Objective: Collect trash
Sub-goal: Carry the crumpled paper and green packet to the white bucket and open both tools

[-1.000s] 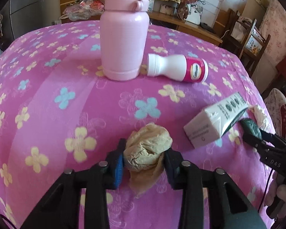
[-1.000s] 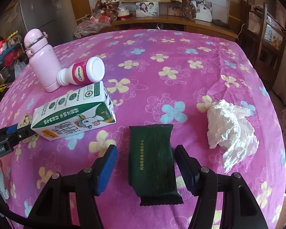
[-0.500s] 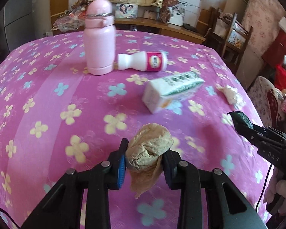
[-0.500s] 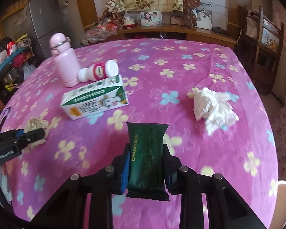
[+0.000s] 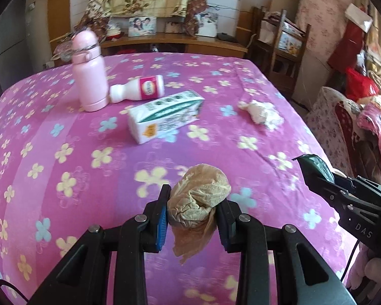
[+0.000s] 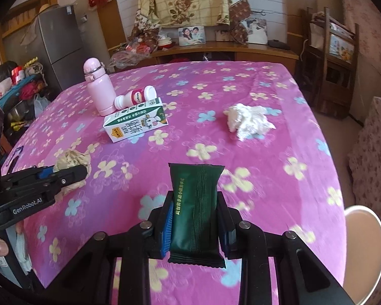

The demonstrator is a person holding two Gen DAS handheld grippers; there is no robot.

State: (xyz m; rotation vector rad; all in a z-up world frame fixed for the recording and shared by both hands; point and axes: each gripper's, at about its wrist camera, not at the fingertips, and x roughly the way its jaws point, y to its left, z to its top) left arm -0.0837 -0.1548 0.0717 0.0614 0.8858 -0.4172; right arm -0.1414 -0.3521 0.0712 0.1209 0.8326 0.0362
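Trash fills both of your grippers. Your left gripper point(image 5: 192, 212) is clamped on a crumpled tan paper wad point(image 5: 199, 204), held up off the pink flowered tablecloth point(image 5: 63, 178), with a loose flap hanging below the pads. Your right gripper point(image 6: 194, 225) pinches a dark green snack wrapper point(image 6: 196, 203) upright between its blue-padded fingers, also clear of the cloth. On the table beyond, a green-and-white milk carton point(image 6: 136, 122) lies on its side, just in front of a tipped small white drink bottle with a pink label point(image 6: 137, 97). That bottle's neck end touches an upright pink flask point(image 6: 99, 90). A crumpled white tissue point(image 6: 247, 120) sits well apart to the right of the carton.
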